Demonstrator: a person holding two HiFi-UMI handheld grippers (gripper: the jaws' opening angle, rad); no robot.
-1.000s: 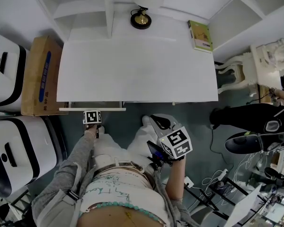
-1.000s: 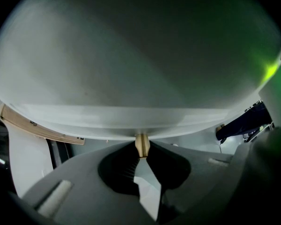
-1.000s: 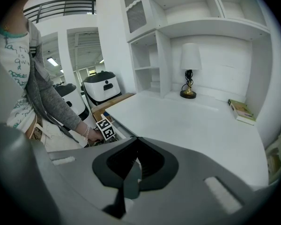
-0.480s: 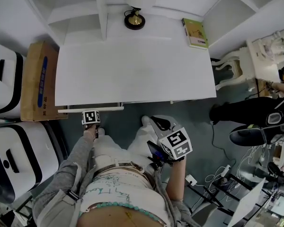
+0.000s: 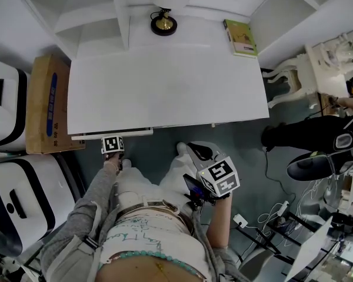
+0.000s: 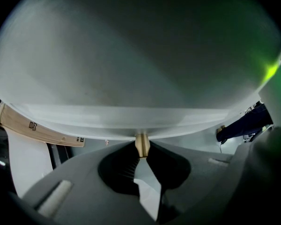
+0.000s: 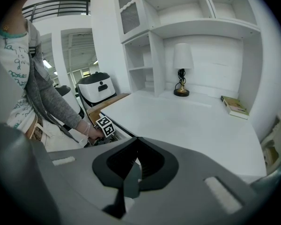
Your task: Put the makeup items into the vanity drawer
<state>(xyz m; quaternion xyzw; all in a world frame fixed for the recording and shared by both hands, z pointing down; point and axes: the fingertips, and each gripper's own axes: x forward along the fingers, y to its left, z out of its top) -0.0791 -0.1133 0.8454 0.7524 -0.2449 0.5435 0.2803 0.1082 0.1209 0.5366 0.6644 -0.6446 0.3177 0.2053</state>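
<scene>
No word can be read for certain. The brown cardboard box (image 5: 46,101) carries a blue stripe of print too small to make out, and in the left gripper view its edge shows a small black logo and a barcode-like mark. Teal handwritten script on the person's white shirt (image 5: 144,235) and the cover print of the green book (image 5: 240,37) are illegible.

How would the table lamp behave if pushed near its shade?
Probably tips: the lamp stands tall and slim over a small round base. Its shade looks light, so the lamp is likely easy to lift.
</scene>
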